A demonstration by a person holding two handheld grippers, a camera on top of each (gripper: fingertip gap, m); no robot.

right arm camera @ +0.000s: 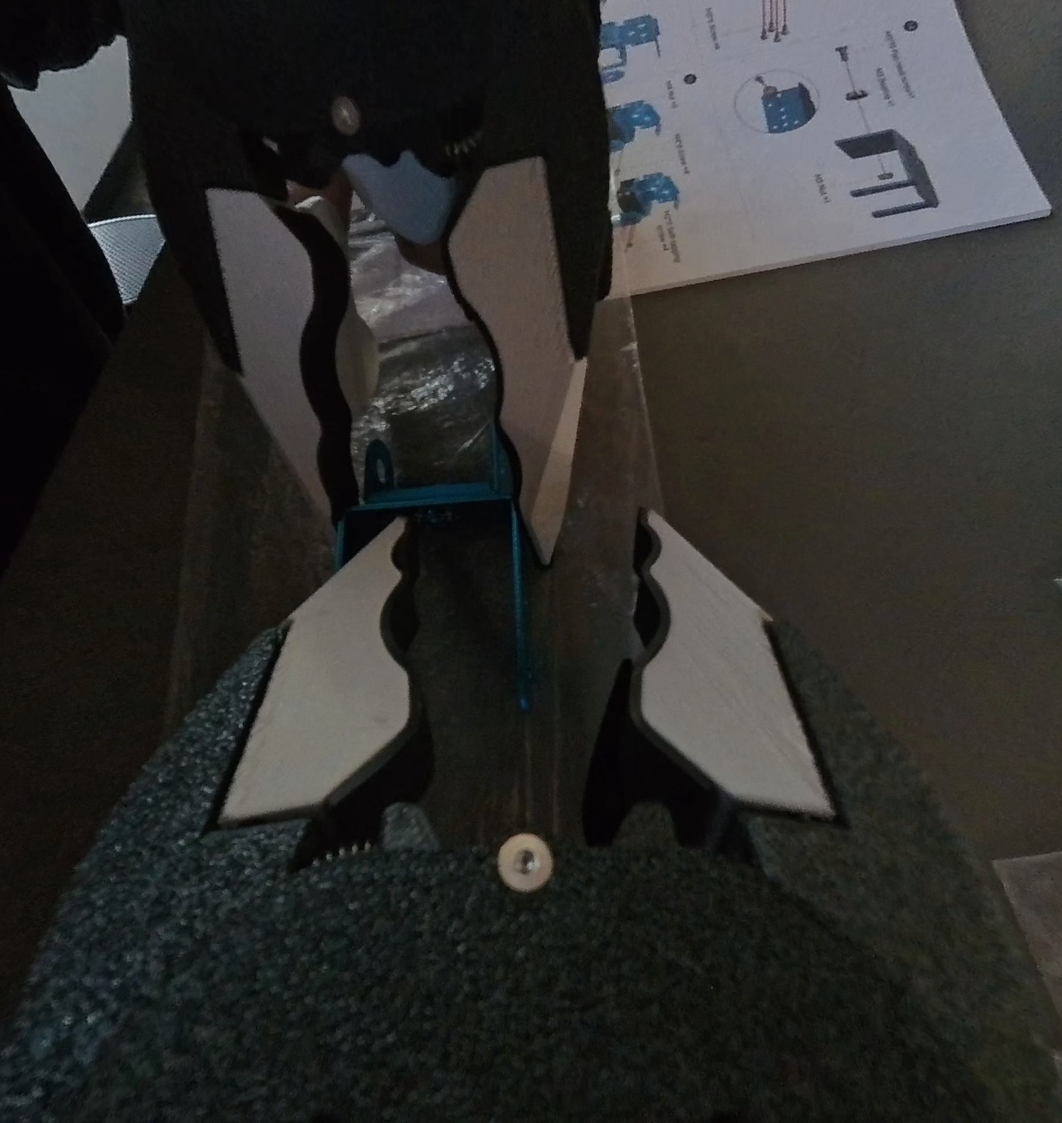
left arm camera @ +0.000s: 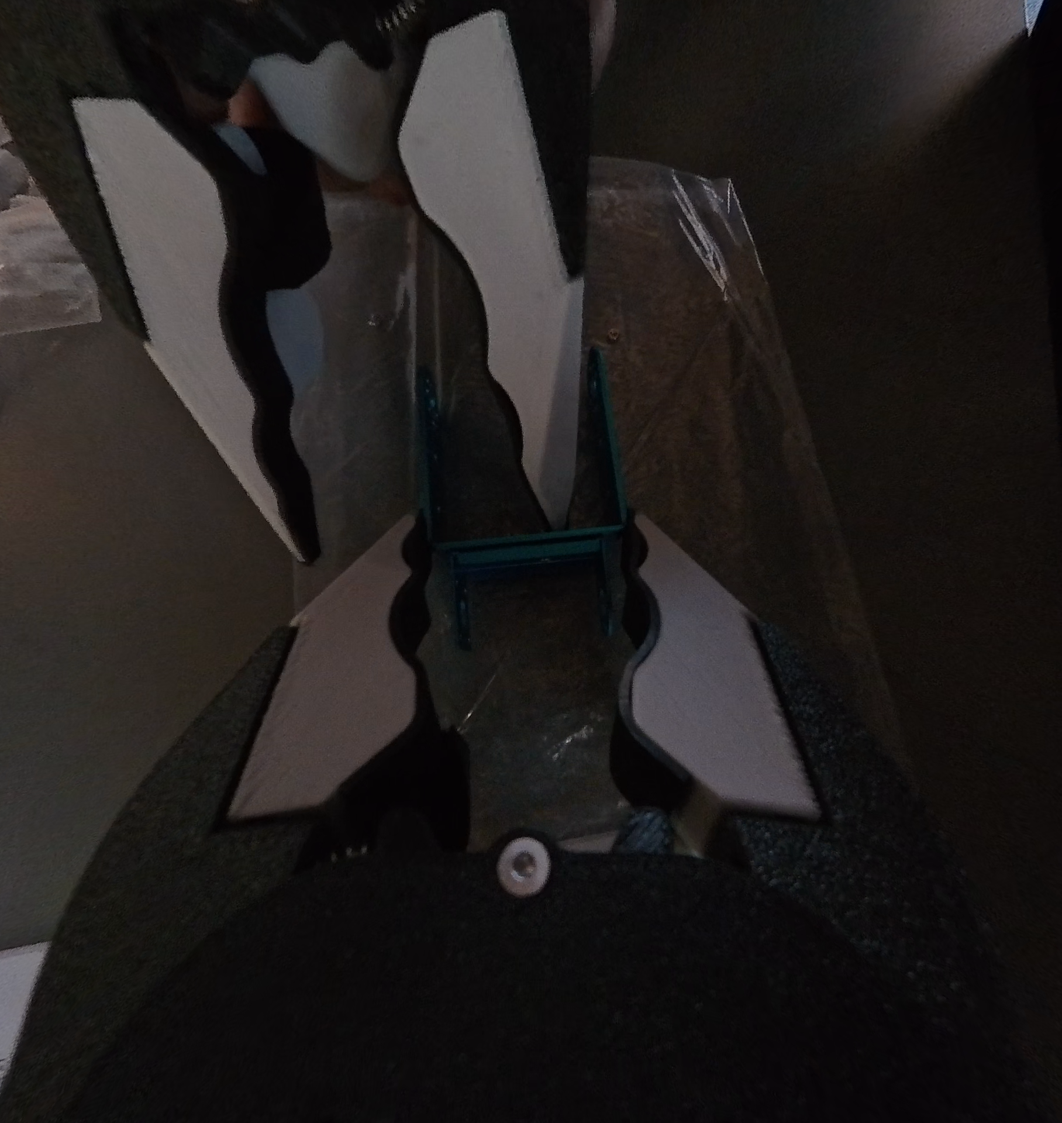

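A blue metal bracket [left arm camera: 522, 542], H-shaped with perforated side plates, sits between the two grippers, which face each other tip to tip. My left gripper [left arm camera: 524, 528] is shut on the bracket, one fingertip against each side plate. It shows from above in the right wrist view [right arm camera: 437, 525]. My right gripper [right arm camera: 519, 522] is open and straddles one side plate of the bracket [right arm camera: 443, 489]. One finger is between the bracket's plates and the other stands well clear outside. The right gripper also shows at the top of the left wrist view [left arm camera: 431, 532].
A printed instruction sheet [right arm camera: 790, 121] lies on the brown table [right arm camera: 850, 486] at the far right. Clear plastic bags lie under and beside the grippers [left arm camera: 717, 231], at the left [left arm camera: 24, 273] and at the right edge [right arm camera: 1045, 899]. A dark object [right arm camera: 30, 273] stands at the left. Left and right tips are no more than a few centimetres apart.
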